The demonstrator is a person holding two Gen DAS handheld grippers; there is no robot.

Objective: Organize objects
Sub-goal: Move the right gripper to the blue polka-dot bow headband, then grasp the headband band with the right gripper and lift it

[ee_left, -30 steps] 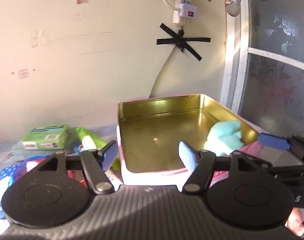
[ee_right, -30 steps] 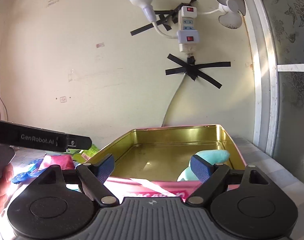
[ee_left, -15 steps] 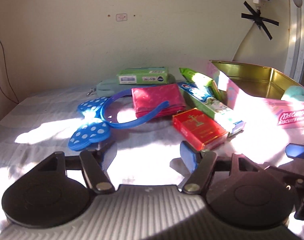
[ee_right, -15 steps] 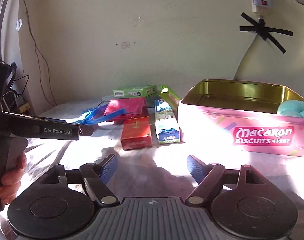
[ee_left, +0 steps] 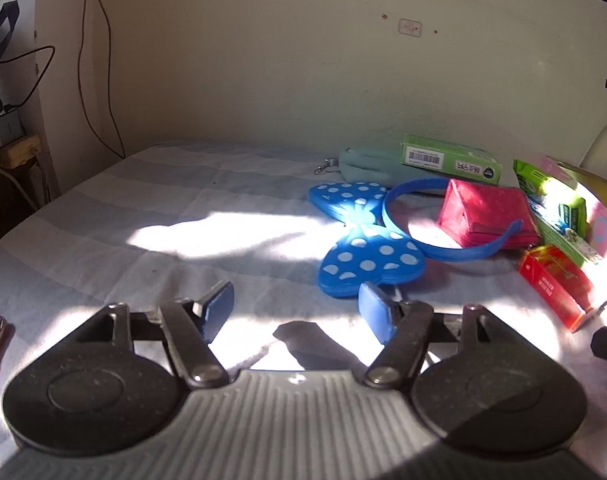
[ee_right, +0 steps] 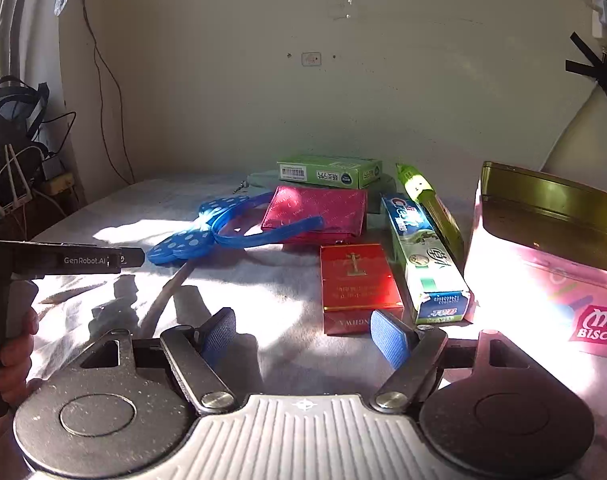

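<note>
My left gripper (ee_left: 297, 312): jaws apart, nothing between them, over bare sunlit cloth (ee_left: 143, 216); the bow sits just ahead of my right pad.
My right gripper (ee_right: 303, 334): jaws have just been closing, yet they stand apart with nothing between them; the red box lies just ahead of my right pad.
Bow headband (ee_left: 367, 240): blue with white dots, flat on the cloth, its band looping round a corner of the pink wallet.
Pink wallet (ee_right: 319, 212): behind the red box, in front of the green box.
Red box (ee_right: 355, 280): flat on the cloth, beside the toothpaste.
Toothpaste (ee_right: 423, 256): long box between red box and tin, one end touching the tin.
Green box (ee_right: 329, 171): at the back, on a pale pouch (ee_left: 363, 162).
Green tube (ee_right: 427, 196): beside the toothpaste.
Tin (ee_right: 543, 256): pink, open, gold inside, at the right.
My hand (ee_right: 11, 356): on the left gripper's handle, at the right camera's left edge.
</note>
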